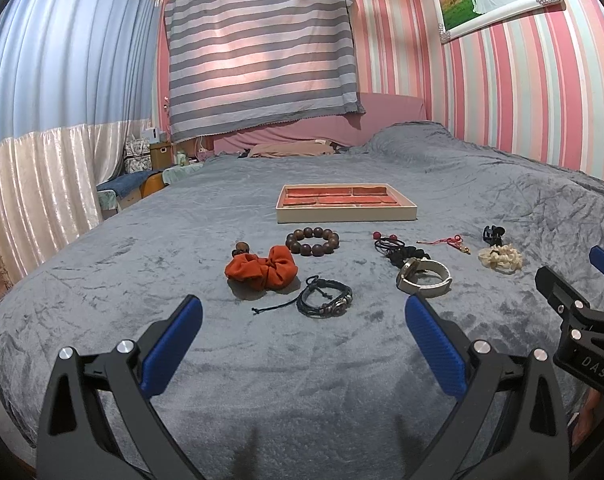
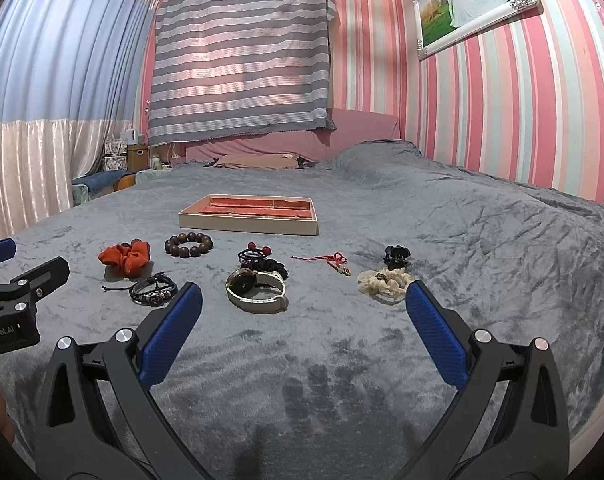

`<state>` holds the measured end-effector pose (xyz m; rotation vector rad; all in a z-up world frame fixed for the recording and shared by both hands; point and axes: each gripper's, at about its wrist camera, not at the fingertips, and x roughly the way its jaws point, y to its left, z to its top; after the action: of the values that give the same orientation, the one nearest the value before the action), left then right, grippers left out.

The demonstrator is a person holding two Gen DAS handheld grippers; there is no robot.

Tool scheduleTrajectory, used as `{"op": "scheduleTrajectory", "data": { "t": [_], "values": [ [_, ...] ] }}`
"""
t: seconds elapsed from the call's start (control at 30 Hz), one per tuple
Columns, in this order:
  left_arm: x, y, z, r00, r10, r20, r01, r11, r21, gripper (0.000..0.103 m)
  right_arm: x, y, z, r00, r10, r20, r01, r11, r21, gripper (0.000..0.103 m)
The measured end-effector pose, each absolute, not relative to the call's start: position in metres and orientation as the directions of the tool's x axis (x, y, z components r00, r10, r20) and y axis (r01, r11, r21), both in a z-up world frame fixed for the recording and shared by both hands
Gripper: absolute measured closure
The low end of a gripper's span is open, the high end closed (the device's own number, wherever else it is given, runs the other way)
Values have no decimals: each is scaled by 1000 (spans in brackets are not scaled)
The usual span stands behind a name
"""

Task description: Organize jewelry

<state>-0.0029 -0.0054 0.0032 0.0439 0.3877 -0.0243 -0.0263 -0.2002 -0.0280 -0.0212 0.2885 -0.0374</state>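
Jewelry tray (image 1: 346,213) untouched, left tool (image 1: 303,330) and right tool (image 2: 303,316) wide apart, empty

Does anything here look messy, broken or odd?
Nothing broken or spilled. The tray sits empty while the bead bracelet, orange scrunchie and watch lie loose on the blanket. Both tongs, left and right, hang open.

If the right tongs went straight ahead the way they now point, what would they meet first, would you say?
Probably the white-strapped wristwatch with the dark round dial, lying on the grey plush bedspread just left of centre between the open right tongs; depth is uncertain, so they might brush past it.
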Motion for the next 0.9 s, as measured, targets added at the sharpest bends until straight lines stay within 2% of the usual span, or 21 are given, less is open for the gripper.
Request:
{"op": "scheduleTrajectory", "data": {
  "t": [0.9],
  "values": [
    [-2, -9, 4, 924, -30, -381, 50, 998, 41, 4, -24, -200, -32, 954, -40, -296, 35, 999, -21, 4]
  ]
}}
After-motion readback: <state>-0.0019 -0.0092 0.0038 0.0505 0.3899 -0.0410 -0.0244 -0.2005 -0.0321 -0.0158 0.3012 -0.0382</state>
